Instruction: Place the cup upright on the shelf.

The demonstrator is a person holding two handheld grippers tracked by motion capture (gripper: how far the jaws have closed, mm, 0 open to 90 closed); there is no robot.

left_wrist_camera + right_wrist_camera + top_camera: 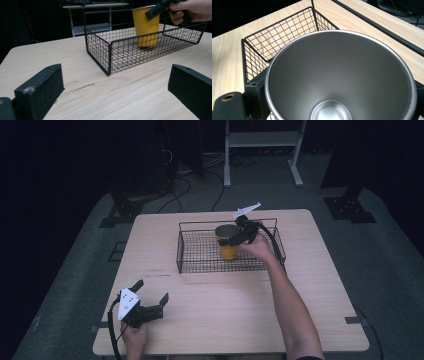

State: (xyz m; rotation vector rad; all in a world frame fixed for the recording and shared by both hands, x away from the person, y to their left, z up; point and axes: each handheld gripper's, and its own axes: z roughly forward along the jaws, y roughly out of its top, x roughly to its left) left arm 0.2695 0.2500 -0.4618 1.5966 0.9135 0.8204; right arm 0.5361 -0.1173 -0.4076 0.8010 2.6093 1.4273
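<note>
Dark lab-like studio: black curtains, floor cables (182, 187), metal stands (262, 150).

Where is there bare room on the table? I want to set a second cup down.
The table is bare right of the wire basket and across the front between both forearms. Inside the basket, its left half is free. Crowded: the yellow cup with the right gripper on it, and the front-left corner by the left gripper.

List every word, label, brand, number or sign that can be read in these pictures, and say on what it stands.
No text can be read.
Inside bottom of the yellow cup: faint stamped marks, too blurred to read.
Wire basket, table, left gripper and right gripper: no lettering visible.
</note>
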